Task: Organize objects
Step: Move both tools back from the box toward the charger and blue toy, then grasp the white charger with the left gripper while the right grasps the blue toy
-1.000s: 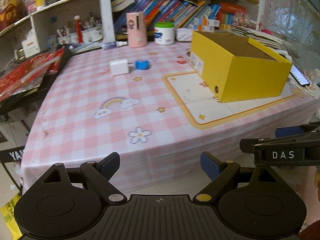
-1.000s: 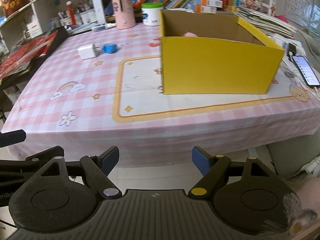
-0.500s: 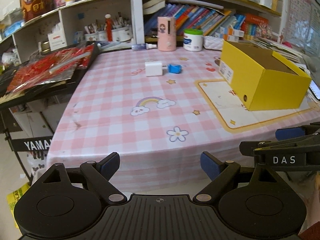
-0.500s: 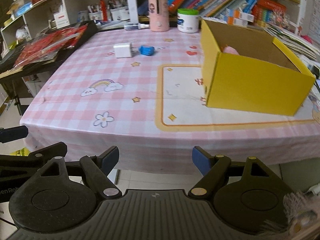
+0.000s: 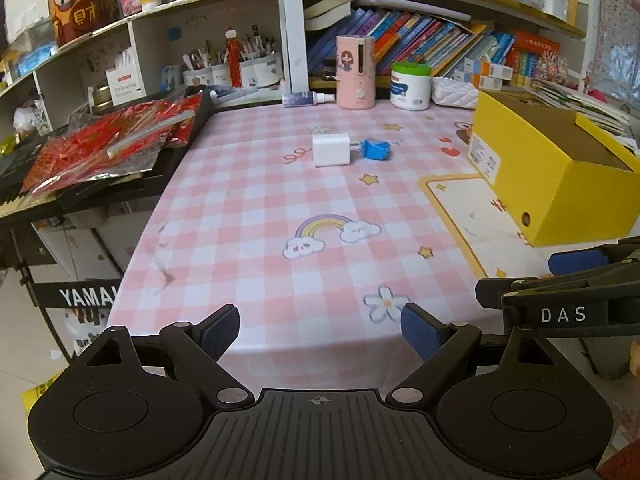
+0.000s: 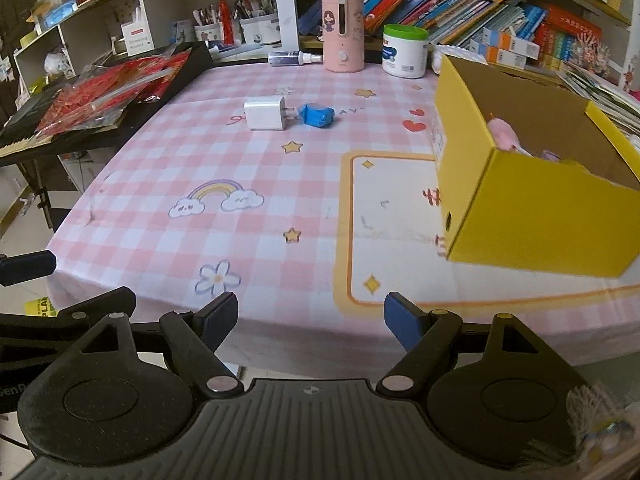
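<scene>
The yellow box is running off the 3 o'clock edge of the left wrist view, and its near wall is hiding its floor. In the right wrist view, the box wall is covering the lower part of a pink item, so its identity is staying unclear. The black stand at 9 o'clock is showing lettering cut short by the tablecloth.
</scene>
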Demonstrator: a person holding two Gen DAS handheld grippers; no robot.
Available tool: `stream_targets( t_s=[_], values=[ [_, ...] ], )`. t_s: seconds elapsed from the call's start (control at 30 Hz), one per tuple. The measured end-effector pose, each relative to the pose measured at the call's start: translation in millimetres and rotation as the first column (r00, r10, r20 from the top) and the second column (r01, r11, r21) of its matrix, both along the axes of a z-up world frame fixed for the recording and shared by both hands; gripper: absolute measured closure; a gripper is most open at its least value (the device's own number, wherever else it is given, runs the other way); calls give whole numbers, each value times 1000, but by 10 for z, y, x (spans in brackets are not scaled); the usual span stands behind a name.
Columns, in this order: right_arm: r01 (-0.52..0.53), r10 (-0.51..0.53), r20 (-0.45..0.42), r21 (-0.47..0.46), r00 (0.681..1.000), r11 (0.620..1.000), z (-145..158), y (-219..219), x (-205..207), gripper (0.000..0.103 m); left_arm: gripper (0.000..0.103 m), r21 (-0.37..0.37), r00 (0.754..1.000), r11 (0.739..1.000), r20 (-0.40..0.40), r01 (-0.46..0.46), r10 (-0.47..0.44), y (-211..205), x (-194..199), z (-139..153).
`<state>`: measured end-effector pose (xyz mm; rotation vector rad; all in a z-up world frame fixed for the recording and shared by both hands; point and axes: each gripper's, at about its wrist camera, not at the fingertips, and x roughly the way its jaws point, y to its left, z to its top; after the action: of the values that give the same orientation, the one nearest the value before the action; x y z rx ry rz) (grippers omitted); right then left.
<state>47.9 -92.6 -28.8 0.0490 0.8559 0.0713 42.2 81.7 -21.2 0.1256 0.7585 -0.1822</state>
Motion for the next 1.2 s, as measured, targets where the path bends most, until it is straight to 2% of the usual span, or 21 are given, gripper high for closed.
stream_targets(
  t_s=[0.3,0.67,1.2],
  values=[
    [-33,33,-9,-8,999,999,-8,-99,565,24,13,-5,1000,1000,-11,-24,24,-122,487,-24],
    [-47,47,26,-9,999,999,61,-301,1212,24,13,-21,998,998,-20,-64,63,-309,1051,9],
    [-64,64,64,6,996,998,133,-490,2208,24,13,-6,993,993,-14,-120,120,-489,1819,-1]
  ],
)
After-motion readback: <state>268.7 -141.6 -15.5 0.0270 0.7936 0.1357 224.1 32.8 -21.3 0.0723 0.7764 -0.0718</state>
